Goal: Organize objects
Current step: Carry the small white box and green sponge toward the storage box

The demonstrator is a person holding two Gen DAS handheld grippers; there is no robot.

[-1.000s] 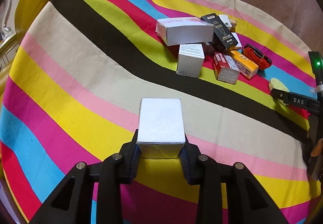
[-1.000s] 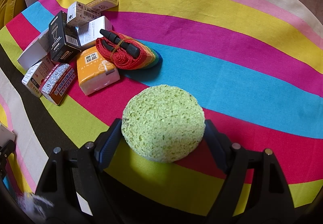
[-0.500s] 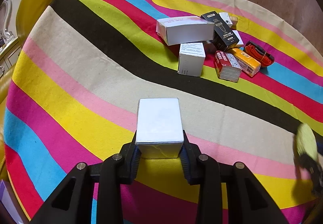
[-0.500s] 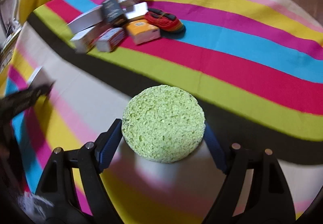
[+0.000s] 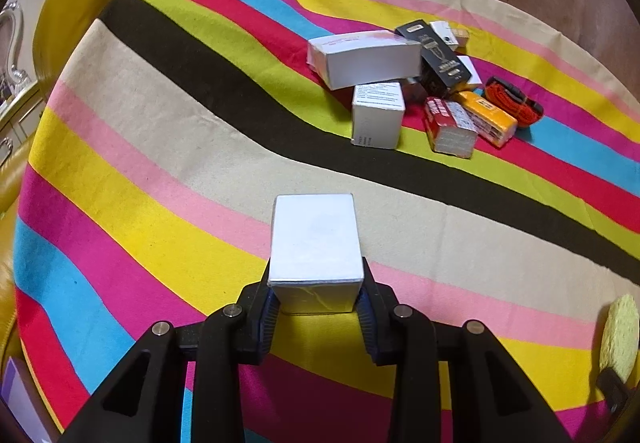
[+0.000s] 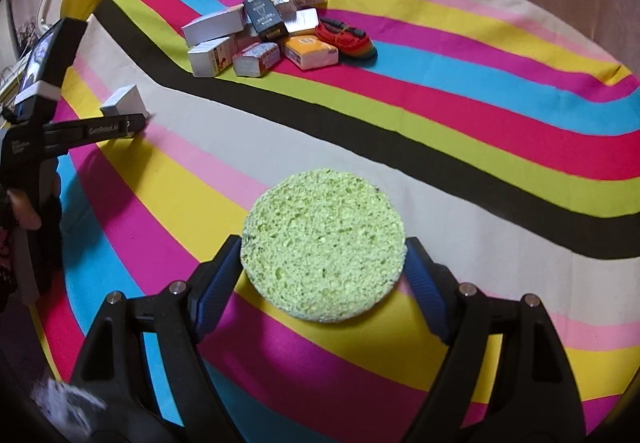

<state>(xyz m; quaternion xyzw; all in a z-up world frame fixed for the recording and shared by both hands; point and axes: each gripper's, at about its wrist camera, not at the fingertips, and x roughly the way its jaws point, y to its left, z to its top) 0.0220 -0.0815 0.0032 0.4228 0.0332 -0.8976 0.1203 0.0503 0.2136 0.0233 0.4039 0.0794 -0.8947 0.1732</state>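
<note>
White box (image 5: 315,239), long axis pointing away, clamped in left tool (image 5: 316,303).

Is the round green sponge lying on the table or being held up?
Held up: the round green sponge sits squeezed between the right gripper pads.

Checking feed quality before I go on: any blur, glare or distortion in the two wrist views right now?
Left wrist view: sharp, strong fisheye bending of the striped cloth, dark corners, the white box slightly washed out on top. Right wrist view: green sponge and the box pile crisp, only a smeared patch at bottom left; same barrel distortion.
</note>
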